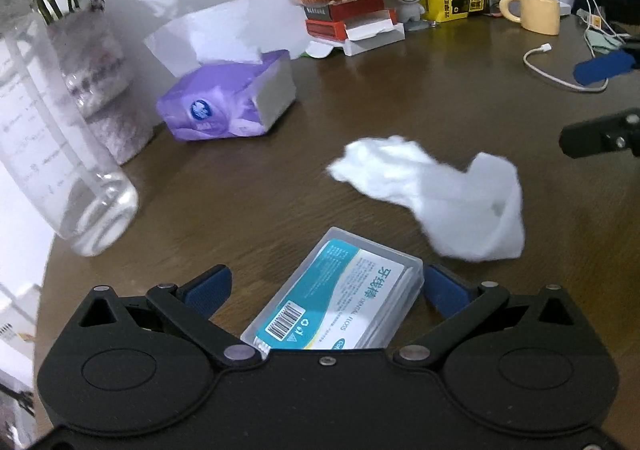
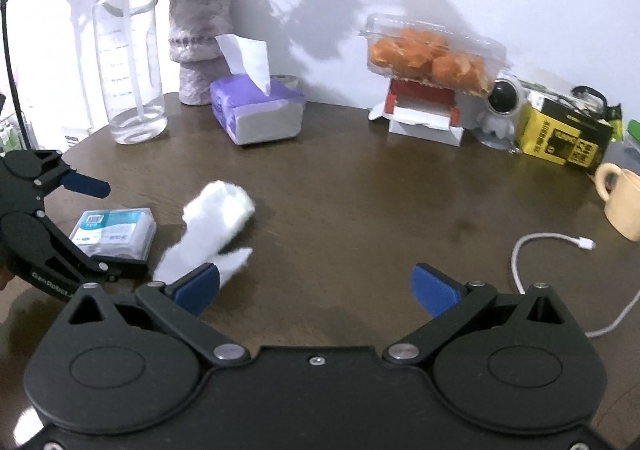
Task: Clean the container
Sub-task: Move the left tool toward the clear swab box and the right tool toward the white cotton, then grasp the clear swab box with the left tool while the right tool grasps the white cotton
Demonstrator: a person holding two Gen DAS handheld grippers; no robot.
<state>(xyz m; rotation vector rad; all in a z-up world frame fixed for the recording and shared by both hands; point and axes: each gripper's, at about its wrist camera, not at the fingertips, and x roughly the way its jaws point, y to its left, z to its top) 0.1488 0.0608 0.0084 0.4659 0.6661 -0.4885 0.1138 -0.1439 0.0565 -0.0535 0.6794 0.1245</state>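
A clear plastic dental floss container (image 1: 340, 298) with a teal label lies flat on the brown table between the wide-open fingers of my left gripper (image 1: 326, 288); the pads do not touch it. It also shows at the left in the right wrist view (image 2: 114, 232). A crumpled white tissue (image 1: 436, 194) lies loose on the table just beyond it, also seen in the right wrist view (image 2: 216, 226). My right gripper (image 2: 316, 290) is open and empty; its left pad (image 2: 198, 288) is next to the tissue's near end.
A purple tissue box (image 2: 256, 114) stands behind, with a water bottle (image 2: 128, 58) and a flower vase (image 2: 198, 46) at the left. A box of oranges (image 2: 432, 54) on cartons, a yellow box (image 2: 564, 134), a cream mug (image 2: 620, 202) and a white cable (image 2: 552, 246) are at the right.
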